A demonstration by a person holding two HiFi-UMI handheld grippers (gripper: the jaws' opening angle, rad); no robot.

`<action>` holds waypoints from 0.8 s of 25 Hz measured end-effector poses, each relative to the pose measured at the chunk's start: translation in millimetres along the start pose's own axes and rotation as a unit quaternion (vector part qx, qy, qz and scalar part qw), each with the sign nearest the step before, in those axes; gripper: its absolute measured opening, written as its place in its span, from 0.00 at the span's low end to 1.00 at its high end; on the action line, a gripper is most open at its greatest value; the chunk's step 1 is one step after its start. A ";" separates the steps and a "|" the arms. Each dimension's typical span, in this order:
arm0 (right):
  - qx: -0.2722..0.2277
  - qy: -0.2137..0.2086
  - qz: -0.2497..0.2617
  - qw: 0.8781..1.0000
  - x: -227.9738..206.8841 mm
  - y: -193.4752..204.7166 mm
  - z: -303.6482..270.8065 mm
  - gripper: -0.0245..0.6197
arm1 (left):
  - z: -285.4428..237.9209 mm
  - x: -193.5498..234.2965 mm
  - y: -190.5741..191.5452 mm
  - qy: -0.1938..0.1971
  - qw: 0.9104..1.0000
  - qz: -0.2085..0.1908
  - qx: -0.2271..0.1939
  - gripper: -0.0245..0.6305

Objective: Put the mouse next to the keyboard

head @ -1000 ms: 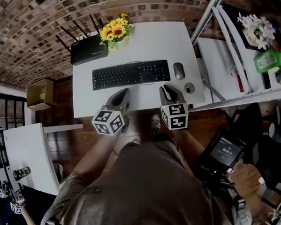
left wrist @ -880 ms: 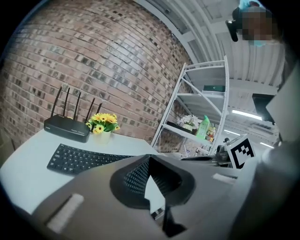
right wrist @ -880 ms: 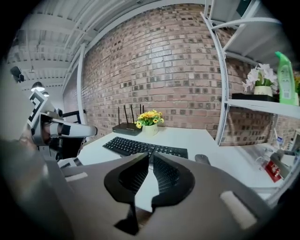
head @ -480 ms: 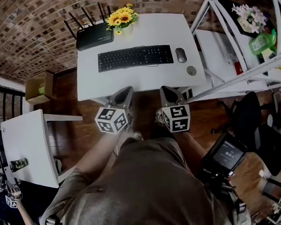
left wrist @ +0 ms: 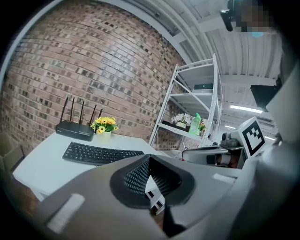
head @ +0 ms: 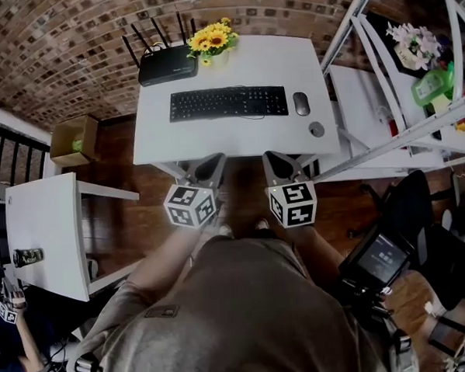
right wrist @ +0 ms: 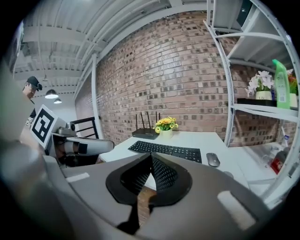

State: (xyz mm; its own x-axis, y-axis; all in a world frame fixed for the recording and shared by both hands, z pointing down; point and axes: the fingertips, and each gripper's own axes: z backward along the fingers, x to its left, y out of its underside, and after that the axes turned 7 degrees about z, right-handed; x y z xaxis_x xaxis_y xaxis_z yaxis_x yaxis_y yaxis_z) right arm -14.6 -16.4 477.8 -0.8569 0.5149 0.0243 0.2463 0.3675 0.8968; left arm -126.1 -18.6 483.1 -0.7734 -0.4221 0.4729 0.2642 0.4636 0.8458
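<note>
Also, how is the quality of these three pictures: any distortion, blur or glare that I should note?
Head view: strong fisheye bends the shelf rails and brick wall; the keyboard stays sharp. Left gripper view: dark round vignette, its own jaws soft up close, a ceiling light blown out. Right gripper view: same vignette and bending; the mouse is in focus.

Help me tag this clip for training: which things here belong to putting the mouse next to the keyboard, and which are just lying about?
Part of the job: mouse, keyboard, the white desk they lie on.

Just lying about: router, potted sunflowers, small round grey object near the desk's edge, green bottle and pale flowers on the shelving rack.
</note>
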 end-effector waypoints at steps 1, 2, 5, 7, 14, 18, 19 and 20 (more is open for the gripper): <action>-0.003 -0.003 0.001 1.000 -0.5 -2.2 1.0 0.06 | 0.0 -1.9 -1.1 -0.001 1.000 -0.001 -0.001 0.03; -0.005 -0.006 0.001 1.000 -0.6 -3.5 1.6 0.06 | 0.4 -3.9 -2.1 -0.002 1.000 -0.003 -0.002 0.03; -0.010 -0.011 -0.001 1.000 0.2 -3.3 3.1 0.06 | 2.1 -8.6 -2.9 -0.002 1.000 -0.008 -0.003 0.03; -0.012 -0.014 -0.003 1.000 0.8 -2.4 4.7 0.06 | 2.3 -9.9 -2.7 -0.004 1.000 -0.010 -0.005 0.03; -0.017 -0.017 -0.005 1.000 -4.9 3.6 13.2 0.06 | -3.0 -21.2 1.9 -0.001 1.000 -0.015 -0.006 0.03; -0.017 -0.016 -0.003 1.000 -3.9 4.1 16.6 0.06 | -2.2 -24.0 7.4 0.002 1.000 -0.013 -0.006 0.03; -0.016 -0.016 -0.002 1.000 -3.4 4.3 17.5 0.06 | -1.8 -24.8 8.7 0.003 1.000 -0.012 -0.005 0.03; -0.016 -0.016 -0.002 1.000 -3.2 4.5 18.5 0.06 | -1.4 -25.8 10.1 0.004 1.000 -0.011 -0.005 0.03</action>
State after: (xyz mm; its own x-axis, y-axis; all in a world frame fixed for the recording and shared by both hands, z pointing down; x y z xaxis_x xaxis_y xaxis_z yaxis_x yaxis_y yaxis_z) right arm -2.3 -2.1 473.6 -0.8426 0.5384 0.0078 0.2285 0.3445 0.9106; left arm -102.7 -4.1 479.7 -0.7745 -0.4380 0.4564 0.2531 0.4467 0.8581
